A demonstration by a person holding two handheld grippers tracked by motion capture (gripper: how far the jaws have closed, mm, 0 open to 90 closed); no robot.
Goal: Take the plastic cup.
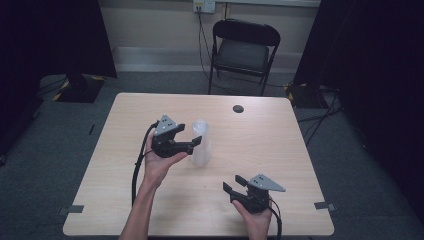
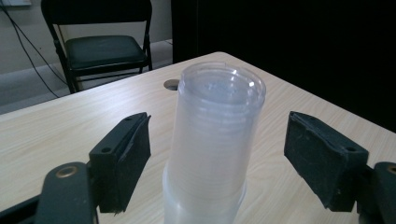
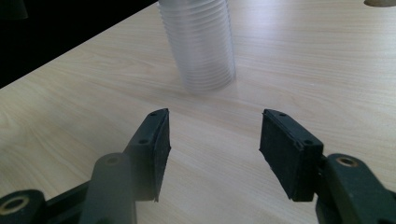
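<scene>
A tall upside-down stack of clear plastic cups stands near the middle of the wooden table. My left gripper, held in a hand, is at the stack's upper part from the left. In the left gripper view the stack rises between the two black pads, with a gap on each side, so the left gripper is open. My right gripper rests low near the front right of the table, open with nothing between its jaws. From the right gripper view the stack stands farther ahead.
A round cable hole sits in the tabletop toward the far edge. A black folding chair stands behind the table. Dark curtains hang on both sides, and cables run along the floor.
</scene>
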